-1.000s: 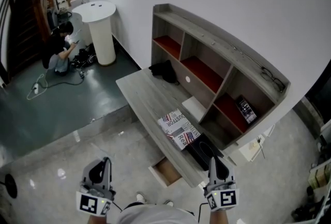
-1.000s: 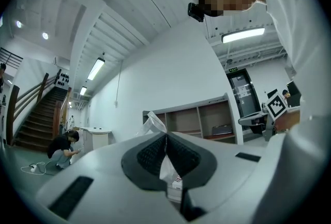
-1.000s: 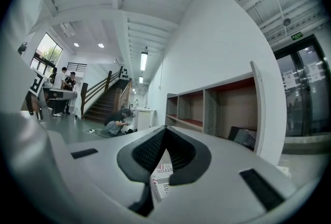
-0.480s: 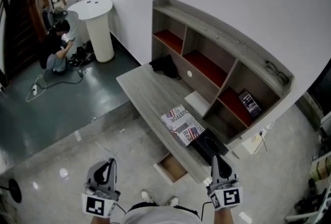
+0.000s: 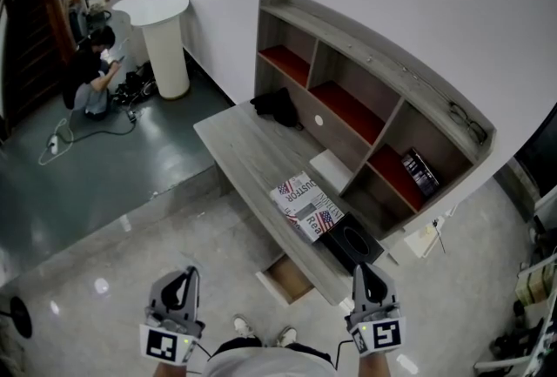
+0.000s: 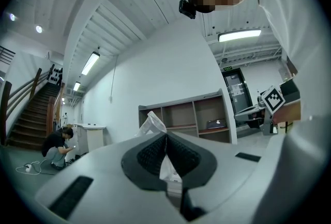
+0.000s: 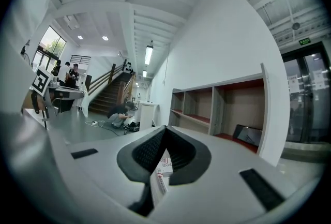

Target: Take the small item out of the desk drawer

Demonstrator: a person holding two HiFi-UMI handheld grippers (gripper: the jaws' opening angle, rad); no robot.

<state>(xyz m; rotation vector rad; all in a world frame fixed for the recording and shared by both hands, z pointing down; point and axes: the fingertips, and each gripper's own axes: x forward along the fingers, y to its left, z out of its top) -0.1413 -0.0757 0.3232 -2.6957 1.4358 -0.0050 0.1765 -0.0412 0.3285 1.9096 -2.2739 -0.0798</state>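
Barely anything moved since a second earlier; the head view drifted, so the grey wood-grain desk sat a touch higher in frame and the left gripper showed slightly further right along the bottom edge; the right gripper kept about the same spot by the desk's near corner; the two were well apart, level, either side of the person's shoes. Left tongs were clamped tight on a small crinkled white packet, pinched between the black ribbed pads with its top poking past the tips; so the packet was out of the drawer, held off the desk front. Right tongs were closed too, tips touching, nothing gripped; only the flag-print magazine showed through the slit below the tips. The open wooden drawer stuck out under the desk's near edge, between the grippers in frame, nearer the right one. The magazine lay flat on the desktop, with a black rectangular tray just beside it; a grey shelf unit with red-lined compartments stood along the desk's back; a dark flat device leaned in the rightmost compartment; a black bundle lay by the left one; a white round pedestal table stood far left, with a crouching person near it.
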